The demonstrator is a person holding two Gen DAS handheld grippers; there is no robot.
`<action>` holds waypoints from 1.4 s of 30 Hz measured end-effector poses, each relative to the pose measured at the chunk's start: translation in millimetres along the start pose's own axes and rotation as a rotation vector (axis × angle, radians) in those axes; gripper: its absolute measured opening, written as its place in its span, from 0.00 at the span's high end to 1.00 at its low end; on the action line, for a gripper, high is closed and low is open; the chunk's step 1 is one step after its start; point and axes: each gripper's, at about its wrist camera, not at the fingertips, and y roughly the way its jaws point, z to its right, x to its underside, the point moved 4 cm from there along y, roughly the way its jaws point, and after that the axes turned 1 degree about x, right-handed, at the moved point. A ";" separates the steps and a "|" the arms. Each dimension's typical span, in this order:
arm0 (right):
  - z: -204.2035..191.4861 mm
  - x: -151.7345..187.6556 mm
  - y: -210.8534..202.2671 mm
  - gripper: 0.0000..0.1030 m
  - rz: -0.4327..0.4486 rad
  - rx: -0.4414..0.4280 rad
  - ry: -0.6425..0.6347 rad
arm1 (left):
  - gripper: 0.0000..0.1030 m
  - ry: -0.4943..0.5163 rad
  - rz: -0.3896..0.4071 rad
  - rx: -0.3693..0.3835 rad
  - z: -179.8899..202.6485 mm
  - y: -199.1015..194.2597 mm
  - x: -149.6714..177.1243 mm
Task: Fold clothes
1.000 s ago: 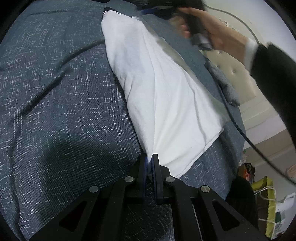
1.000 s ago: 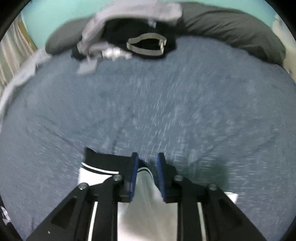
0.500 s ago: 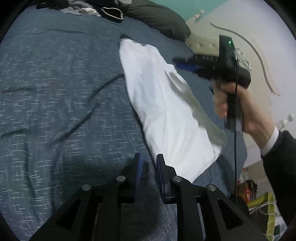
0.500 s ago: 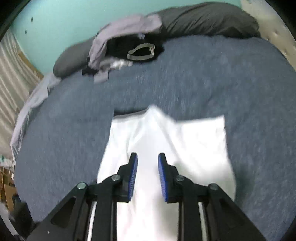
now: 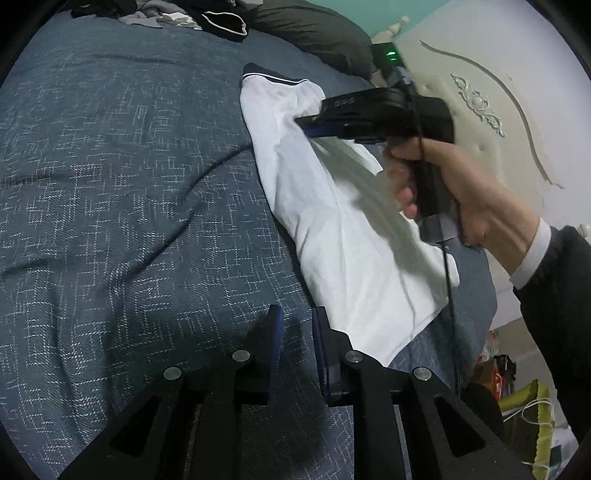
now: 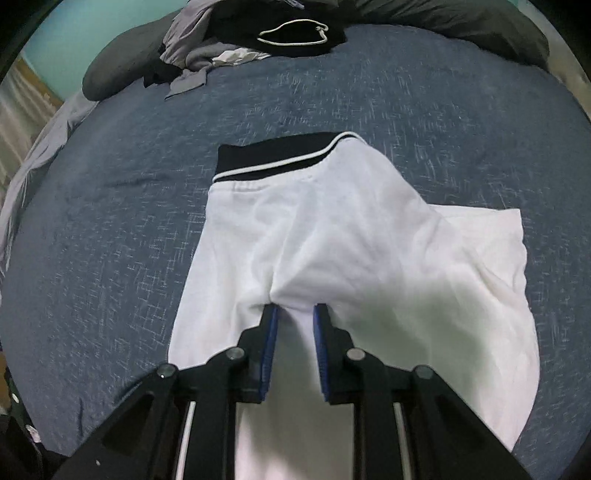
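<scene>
The left gripper (image 5: 294,332) hovers over the blue-grey woven bedspread (image 5: 129,184) with a narrow gap between its jaws, grasping nothing; the near edge of the white folded garment with a dark navy, white-striped collar band (image 5: 343,236) lies just to its right. The right gripper (image 6: 294,314), held in a hand (image 5: 454,192) with a dark sleeve, points down onto the middle of that garment; its jaws are closing, with a ridge of white cloth bunched between the tips, though no firm pinch is visible. The garment lies flat on the bed, collar band at the far end. Beyond it, at the far edge of the bed, sits a heap of grey and black clothes (image 6: 251,40) against dark grey pillows (image 6: 461,22).
</scene>
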 end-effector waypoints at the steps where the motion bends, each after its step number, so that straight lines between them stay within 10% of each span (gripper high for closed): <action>1: 0.5 0.1 -6.8 0.81 0.020 -0.005 0.002 | 0.83 0.000 0.002 0.001 0.1 -1.0 0.6; 17: 20.1 27.2 -37.9 0.81 0.034 -0.046 0.057 | 0.83 -0.004 0.010 0.002 -1.8 -0.5 -0.8; 42: 120.6 207.6 -130.5 0.72 -0.091 -0.095 0.314 | 0.83 -0.042 -0.053 0.060 19.1 11.9 20.7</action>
